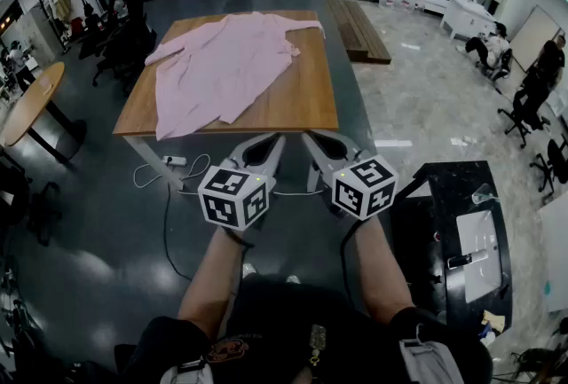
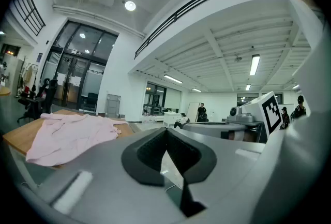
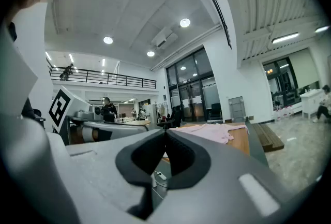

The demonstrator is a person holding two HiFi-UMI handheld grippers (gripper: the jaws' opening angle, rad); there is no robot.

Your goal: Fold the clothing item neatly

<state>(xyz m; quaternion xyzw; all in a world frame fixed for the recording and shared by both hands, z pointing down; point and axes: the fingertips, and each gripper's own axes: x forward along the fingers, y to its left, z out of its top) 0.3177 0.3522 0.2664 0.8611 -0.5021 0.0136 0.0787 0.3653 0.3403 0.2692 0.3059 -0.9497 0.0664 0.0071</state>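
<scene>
Wooden table is seen standing well ahead, with the pink garment spread rumpled across its left and far part. Light, soft, limp handling is to be expected of it, so a hem corner or shoulder seam would best be pinched rather than the loose middle. Left gripper and right gripper are held side by side short of the near edge, jaws clenched on nothing.
</scene>
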